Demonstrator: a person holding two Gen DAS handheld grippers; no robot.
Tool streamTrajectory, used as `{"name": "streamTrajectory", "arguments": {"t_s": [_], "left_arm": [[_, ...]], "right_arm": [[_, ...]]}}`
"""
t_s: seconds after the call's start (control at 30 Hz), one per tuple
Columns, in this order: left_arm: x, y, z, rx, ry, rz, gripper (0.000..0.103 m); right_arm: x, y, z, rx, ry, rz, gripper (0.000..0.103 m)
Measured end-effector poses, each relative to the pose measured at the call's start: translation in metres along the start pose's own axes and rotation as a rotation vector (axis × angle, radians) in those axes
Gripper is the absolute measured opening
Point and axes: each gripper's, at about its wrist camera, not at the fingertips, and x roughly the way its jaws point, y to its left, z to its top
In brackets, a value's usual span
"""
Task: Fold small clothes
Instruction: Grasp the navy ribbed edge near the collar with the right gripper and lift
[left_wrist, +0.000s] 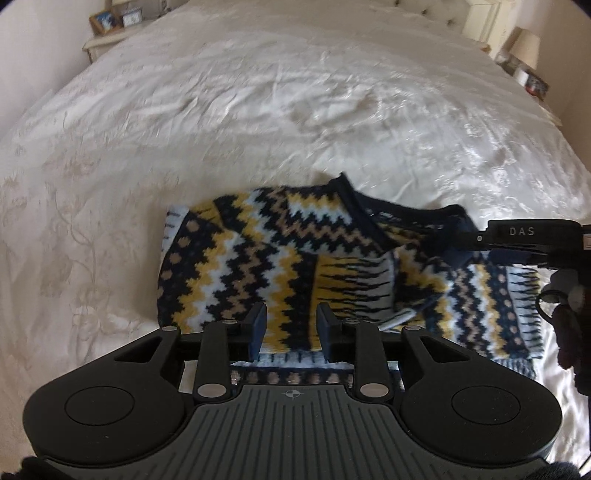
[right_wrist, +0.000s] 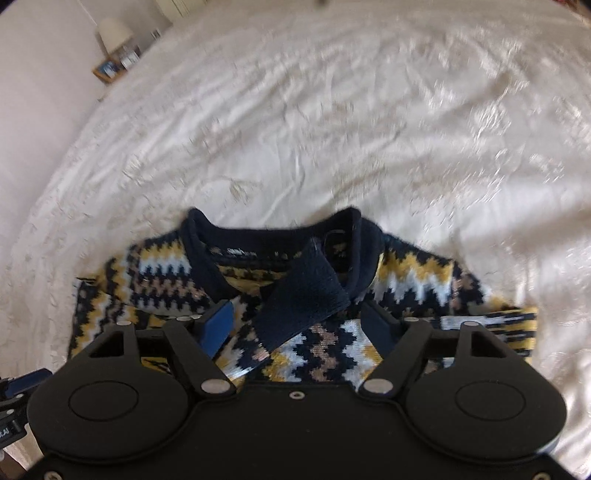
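The sweater (left_wrist: 295, 266) is being spread on the bed (left_wrist: 258, 110) beneath both grippers; the left gripper (left_wrist: 291, 328) and right gripper (right_wrist: 299, 325) are being held with jaws apart, unclamped.

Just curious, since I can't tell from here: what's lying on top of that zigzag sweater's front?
A folded-in sleeve, its navy cuff resting near the collar of the sweater. Whatever the sleeve covers is hidden.

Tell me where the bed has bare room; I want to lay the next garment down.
The white bedspread lies bare beyond the sweater collar toward the nightstands, and left of its folded edge. Crowded: the near strip, where the left gripper and right gripper hang over the knit, jaws open.
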Motion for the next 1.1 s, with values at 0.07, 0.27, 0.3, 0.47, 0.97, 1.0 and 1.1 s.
{"name": "streamTrajectory", "arguments": {"t_s": [0.07, 0.27, 0.3, 0.47, 0.97, 1.0, 1.1], "left_arm": [[0.006, 0.005, 0.000, -0.011, 0.012, 0.004, 0.029], [0.012, 0.014, -0.002, -0.034, 0.026, 0.021, 0.028], [0.013, 0.015, -0.002, -0.038, 0.027, 0.025, 0.028], [0.012, 0.019, 0.001, -0.047, 0.018, 0.042, 0.028], [0.021, -0.003, 0.005, 0.032, 0.013, 0.029, 0.029], [0.023, -0.005, 0.006, 0.043, 0.016, 0.027, 0.028], [0.031, -0.009, 0.008, 0.070, 0.020, 0.028, 0.028]], "right_arm": [[0.012, -0.002, 0.001, 0.018, 0.024, 0.011, 0.074], [0.030, -0.008, 0.005, 0.101, 0.058, 0.074, 0.023], [0.029, -0.008, 0.006, 0.113, 0.054, 0.091, 0.018], [-0.008, 0.010, 0.005, 0.048, -0.049, 0.135, 0.017], [-0.084, -0.044, -0.047, 0.093, -0.149, -0.102, 0.017], [-0.079, -0.047, -0.050, 0.097, -0.133, -0.111, 0.017], [-0.069, -0.054, -0.058, 0.107, -0.104, -0.117, 0.018]]}}
